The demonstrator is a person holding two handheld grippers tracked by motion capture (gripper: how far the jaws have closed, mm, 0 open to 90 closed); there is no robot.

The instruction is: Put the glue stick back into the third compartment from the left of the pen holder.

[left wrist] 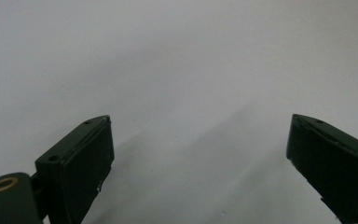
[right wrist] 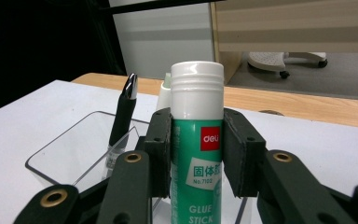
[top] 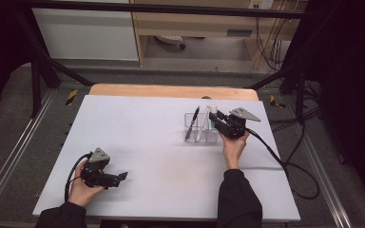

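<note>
My right gripper [right wrist: 196, 156] is shut on a green glue stick [right wrist: 196, 140] with a white cap, held upright, one pad pressing on each side. In the high view the glue stick [top: 212, 117] stands at the right end of a clear plastic organizer [top: 190, 135], with the right gripper [top: 215, 118] reaching in from the right. A black pen [top: 192, 122] leans in the organizer's left part; the right gripper view shows the pen [right wrist: 121, 116] beside a whitish capped item [right wrist: 164, 93]. My left gripper [top: 122, 176] rests near the table's front left, and its jaws [left wrist: 200, 158] are open with nothing between them.
The white table top [top: 147, 142] has a wooden strip [top: 171, 91] along its far edge. Black cables trail off the right side [top: 285, 164]. A black frame [top: 43, 66] stands around the table, and shelving [top: 195, 23] is behind it.
</note>
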